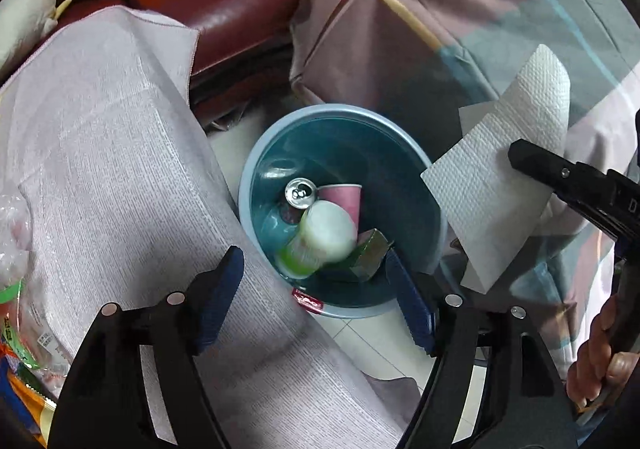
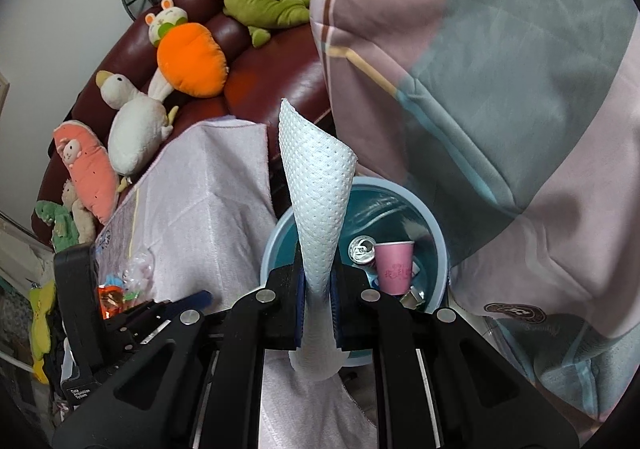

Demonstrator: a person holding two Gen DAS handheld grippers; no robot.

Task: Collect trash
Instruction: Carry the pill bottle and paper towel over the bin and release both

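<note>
A blue round bin [image 1: 400,137] stands on the floor between a cloth-covered table and a quilt. It holds a drinks can [image 1: 299,193], a pink paper cup [image 1: 346,199], a green-and-white bottle [image 1: 320,235] and a small carton [image 1: 370,253]. My left gripper [image 1: 316,297] is open and empty above the bin's near rim. My right gripper [image 2: 316,289] is shut on a white paper towel [image 2: 316,185], held just above the bin [image 2: 438,245]. The towel also shows in the left wrist view [image 1: 504,169], with the right gripper's fingers [image 1: 560,177] clamped on it.
A pale cloth-covered table [image 1: 112,153] lies left of the bin, with snack wrappers [image 1: 16,289] at its left edge. A striped quilt [image 1: 440,9] hangs on the right. A dark red sofa [image 2: 256,73] with plush toys [image 2: 188,53] stands behind.
</note>
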